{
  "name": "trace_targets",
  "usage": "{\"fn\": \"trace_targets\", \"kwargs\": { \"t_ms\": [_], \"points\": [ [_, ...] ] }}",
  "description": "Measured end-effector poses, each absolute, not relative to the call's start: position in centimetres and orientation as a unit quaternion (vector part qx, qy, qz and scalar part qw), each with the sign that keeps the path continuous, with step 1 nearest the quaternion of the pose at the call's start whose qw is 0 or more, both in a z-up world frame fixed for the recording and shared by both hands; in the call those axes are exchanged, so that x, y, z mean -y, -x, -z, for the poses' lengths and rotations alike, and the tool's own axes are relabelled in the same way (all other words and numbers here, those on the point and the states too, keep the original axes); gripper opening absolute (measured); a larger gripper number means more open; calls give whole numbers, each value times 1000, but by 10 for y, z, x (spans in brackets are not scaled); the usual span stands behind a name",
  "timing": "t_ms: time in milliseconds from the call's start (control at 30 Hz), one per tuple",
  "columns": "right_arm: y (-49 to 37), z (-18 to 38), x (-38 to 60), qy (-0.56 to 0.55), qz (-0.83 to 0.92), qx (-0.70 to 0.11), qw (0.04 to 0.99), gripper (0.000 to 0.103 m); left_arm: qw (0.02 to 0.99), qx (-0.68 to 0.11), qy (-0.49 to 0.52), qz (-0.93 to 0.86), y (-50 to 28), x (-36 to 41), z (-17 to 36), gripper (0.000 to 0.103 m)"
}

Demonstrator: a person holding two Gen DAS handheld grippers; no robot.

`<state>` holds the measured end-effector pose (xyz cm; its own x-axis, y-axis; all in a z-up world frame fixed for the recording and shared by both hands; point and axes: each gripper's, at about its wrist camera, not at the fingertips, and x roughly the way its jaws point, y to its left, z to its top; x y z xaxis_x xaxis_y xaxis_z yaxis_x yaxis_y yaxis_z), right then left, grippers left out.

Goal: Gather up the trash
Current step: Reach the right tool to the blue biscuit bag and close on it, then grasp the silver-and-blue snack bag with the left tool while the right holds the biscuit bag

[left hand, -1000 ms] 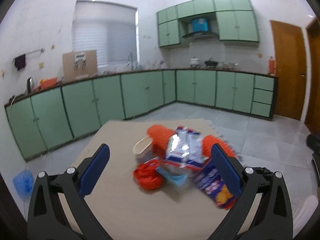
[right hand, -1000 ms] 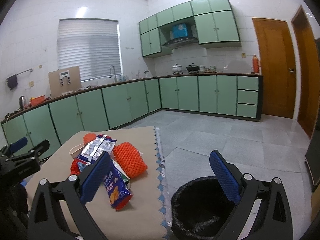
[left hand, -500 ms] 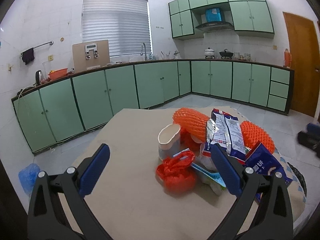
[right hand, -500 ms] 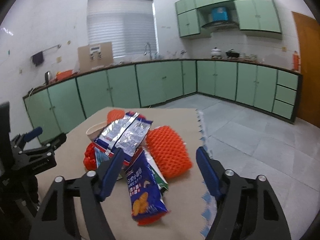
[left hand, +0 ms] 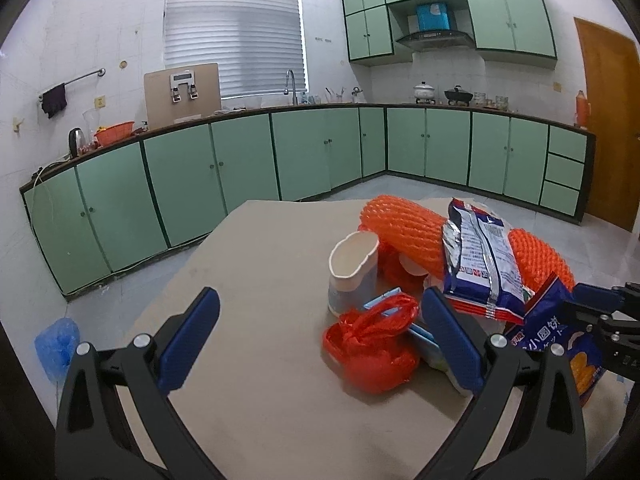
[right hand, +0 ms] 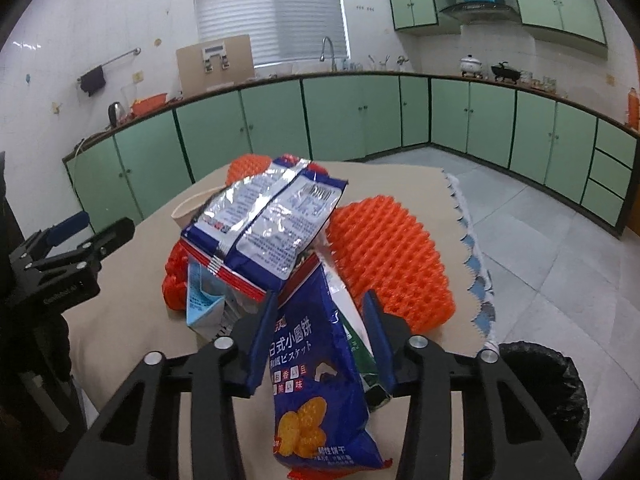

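1. Table: one, beige top. All the trash sits in one heap toward its right side; I see a scalloped cloth edge on that side.
2. Bin: one, black liner, on the floor just beside the table's right edge. Only shows in my right view.
3. Foam nets: I count two, both orange. One lies at the heap's right, the other at the back, under the silver bag.
4. Snack bags: two. Silver-blue bag lies on top of the heap. Blue biscuit bag is at the near right, lower end pointing toward me.
5. Right gripper: pads sit on either side of the biscuit bag, narrowly apart. I cannot tell if they're clamping it yet.
6. Left gripper: wide apart, holding nothing, low over the table near the red bag.
7. Red plastic bag: one, crumpled, front left of the heap.
8. Paper cup: one, upright, dented rim, just behind the red bag.
9. Light-blue carton: one, wedged under the silver bag.
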<state>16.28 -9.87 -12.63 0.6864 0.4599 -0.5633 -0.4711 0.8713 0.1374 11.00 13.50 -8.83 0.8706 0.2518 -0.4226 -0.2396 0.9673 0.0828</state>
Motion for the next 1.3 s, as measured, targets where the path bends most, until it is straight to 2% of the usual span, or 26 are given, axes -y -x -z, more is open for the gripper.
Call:
{"fn": "trace_targets", "kwargs": {
  "t_ms": [167, 200, 333, 667, 733, 800, 867, 1000, 1033, 1100, 1267, 1300],
  "points": [
    [-164, 131, 99, 13, -258, -316, 913, 24, 969, -219, -6, -115, -112, -132, 89, 98],
    [-164, 131, 100, 13, -258, -317, 913, 15, 969, -218, -4, -112, -112, -131, 89, 98],
    [-161, 125, 106, 10, -273, -317, 908, 7, 970, -223, 7, -95, -114, -125, 89, 98],
    [-141, 98, 115, -18, -285, -292, 913, 6, 973, -227, 16, -43, -128, -102, 87, 98],
    [-139, 94, 119, -17, -280, -288, 916, 6, 973, -226, 16, -37, -133, -98, 86, 95],
    [-139, 91, 125, -21, -272, -287, 918, 6, 972, -231, 17, -30, -140, -94, 88, 89],
    [-140, 89, 129, -25, -267, -287, 920, 6, 970, -241, 21, -24, -147, -91, 91, 77],
    [-141, 92, 133, -29, -257, -291, 921, 6, 964, -263, 33, -9, -163, -86, 99, 69],
    [-142, 92, 134, -30, -255, -291, 921, 6, 963, -266, 35, -8, -165, -86, 100, 64],
    [-141, 93, 134, -33, -254, -291, 922, 6, 961, -273, 39, -6, -169, -85, 103, 52],
    [-141, 92, 134, -37, -253, -288, 923, 6, 959, -282, 38, -10, -169, -83, 107, 9],
    [-141, 92, 134, -38, -253, -288, 923, 6, 960, -279, 40, -8, -166, -83, 107, 4]
  ]
}}
